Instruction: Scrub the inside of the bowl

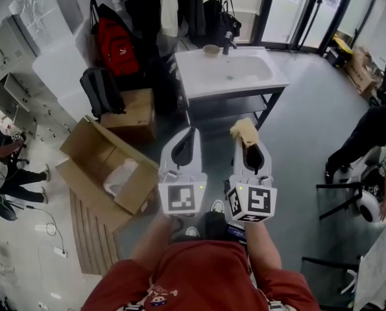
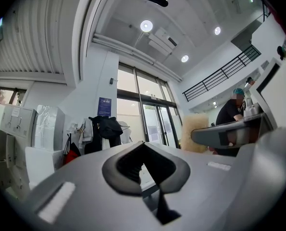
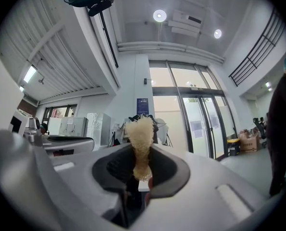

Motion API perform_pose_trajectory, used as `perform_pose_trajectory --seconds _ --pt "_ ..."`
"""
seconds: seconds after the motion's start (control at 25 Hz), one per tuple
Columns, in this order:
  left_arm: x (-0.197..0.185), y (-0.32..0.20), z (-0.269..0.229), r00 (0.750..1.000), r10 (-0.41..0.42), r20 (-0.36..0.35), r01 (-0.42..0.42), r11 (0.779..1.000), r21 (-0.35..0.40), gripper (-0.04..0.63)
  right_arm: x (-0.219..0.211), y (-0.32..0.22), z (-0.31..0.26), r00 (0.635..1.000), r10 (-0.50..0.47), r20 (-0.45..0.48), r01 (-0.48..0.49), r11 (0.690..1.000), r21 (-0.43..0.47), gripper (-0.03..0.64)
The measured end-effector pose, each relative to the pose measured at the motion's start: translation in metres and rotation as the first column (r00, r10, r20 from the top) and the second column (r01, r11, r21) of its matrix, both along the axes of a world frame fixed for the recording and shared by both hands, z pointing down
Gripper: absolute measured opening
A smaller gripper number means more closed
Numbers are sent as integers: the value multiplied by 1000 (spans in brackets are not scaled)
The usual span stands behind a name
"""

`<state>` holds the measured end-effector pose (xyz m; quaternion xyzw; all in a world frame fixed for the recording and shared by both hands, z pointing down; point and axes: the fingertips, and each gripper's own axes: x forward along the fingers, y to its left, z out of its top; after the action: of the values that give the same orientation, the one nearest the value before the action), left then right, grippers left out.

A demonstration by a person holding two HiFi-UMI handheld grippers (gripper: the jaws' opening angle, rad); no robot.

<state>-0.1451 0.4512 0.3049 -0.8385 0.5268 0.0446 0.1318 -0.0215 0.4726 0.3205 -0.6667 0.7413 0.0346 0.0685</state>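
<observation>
A small tan bowl (image 1: 211, 50) stands at the back of the white sink table (image 1: 199, 83), beside the dark faucet (image 1: 228, 43), well ahead of both grippers. I hold the grippers side by side at chest height, tilted upward. My left gripper (image 1: 191, 132) (image 2: 143, 166) is shut with nothing between its jaws. My right gripper (image 1: 247, 138) (image 3: 142, 163) is shut on a pale yellow scrubbing sponge (image 1: 244, 131) (image 3: 141, 137), which sticks out past the jaw tips. The left gripper view catches the sponge (image 2: 194, 131) off to the right.
An open cardboard box (image 1: 108, 170) lies on the floor to the left, with a smaller box (image 1: 129, 112), a black backpack (image 1: 102, 91) and a red backpack (image 1: 118, 47) behind it. A person in black (image 1: 374, 135) bends at the right; another person (image 1: 4, 167) stands far left.
</observation>
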Motion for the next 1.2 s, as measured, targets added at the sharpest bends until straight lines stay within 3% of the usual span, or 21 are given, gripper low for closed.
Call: perform_pose_trajectory --seconds 0.84,1.2 --pt "72 -150 3 1000 -12 6 12 1000 -27 6 76 -157 5 999 -25 23 25 1000 -11 77" --pt "126 -205 3 999 -38 1 38 999 -25 6 129 -212 3 997 -74 36 74 997 -8 77"
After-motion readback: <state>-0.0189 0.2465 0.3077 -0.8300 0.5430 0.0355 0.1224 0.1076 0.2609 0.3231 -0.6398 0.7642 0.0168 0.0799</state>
